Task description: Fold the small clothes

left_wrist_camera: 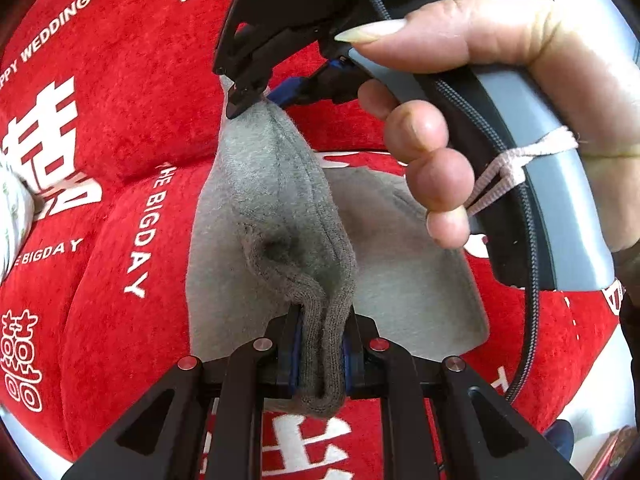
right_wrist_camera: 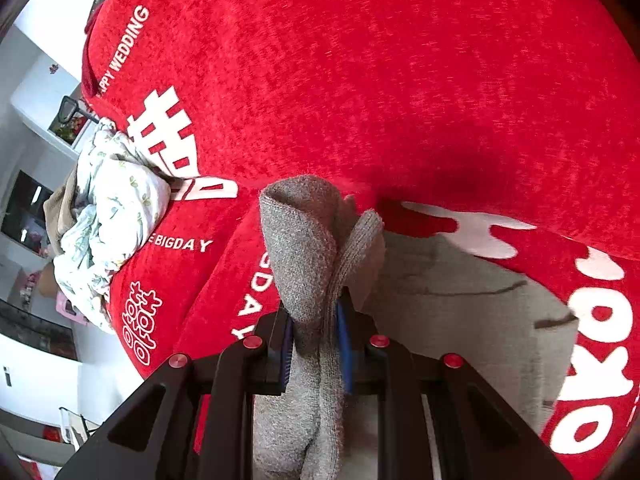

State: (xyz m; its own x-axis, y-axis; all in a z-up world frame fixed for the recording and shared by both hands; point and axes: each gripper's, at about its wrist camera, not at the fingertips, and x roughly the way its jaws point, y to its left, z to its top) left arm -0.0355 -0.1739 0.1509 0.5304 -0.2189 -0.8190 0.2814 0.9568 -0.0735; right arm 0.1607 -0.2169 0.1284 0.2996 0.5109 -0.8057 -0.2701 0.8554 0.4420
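A small grey fleece garment point(left_wrist_camera: 280, 208) hangs stretched between my two grippers above a red sofa. My left gripper point(left_wrist_camera: 320, 360) is shut on its ribbed knit edge. In the left wrist view my right gripper point(left_wrist_camera: 244, 100) is at the top, shut on the garment's far end, held by a hand point(left_wrist_camera: 480, 80). In the right wrist view my right gripper point(right_wrist_camera: 316, 344) is shut on a bunched fold of the grey garment point(right_wrist_camera: 304, 248). More grey cloth point(right_wrist_camera: 480, 304) lies flat on the seat below; it also shows in the left wrist view point(left_wrist_camera: 408, 272).
The red plush sofa cover point(right_wrist_camera: 400, 80) with white wedding lettering fills both views. A crumpled pile of white floral clothes point(right_wrist_camera: 108, 216) lies on the seat to the left. Room furniture point(right_wrist_camera: 32, 220) shows beyond the sofa's left edge.
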